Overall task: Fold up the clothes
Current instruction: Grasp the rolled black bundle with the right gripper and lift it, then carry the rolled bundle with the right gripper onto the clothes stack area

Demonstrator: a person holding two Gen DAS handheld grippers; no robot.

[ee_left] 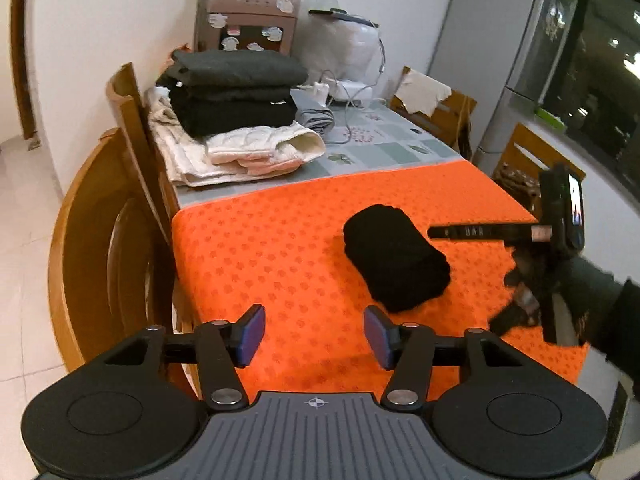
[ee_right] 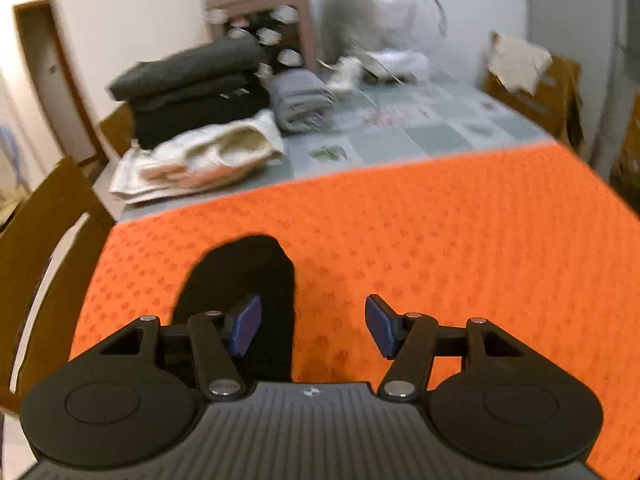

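A folded black garment [ee_left: 396, 258] lies on the orange mat [ee_left: 280, 248] covering the near end of the table. My left gripper [ee_left: 314, 338] hovers open over the mat's front edge, left of and nearer than the garment, holding nothing. The right gripper's body [ee_left: 560, 232] shows at the right edge of the left wrist view, held by a gloved hand. In the blurred right wrist view, my right gripper [ee_right: 314, 330] is open and empty, the black garment [ee_right: 240, 280] lying under and ahead of its left finger, on the orange mat [ee_right: 440, 240].
At the back left stands a stack of folded dark clothes [ee_left: 234, 90] on cream garments [ee_left: 240, 152], beside a rolled grey cloth [ee_left: 318, 118]. Behind are a water dispenser [ee_left: 248, 20], a white bag [ee_left: 344, 48] and cables. Wooden chairs [ee_left: 108, 248] flank the table; a fridge [ee_left: 516, 40] stands right.
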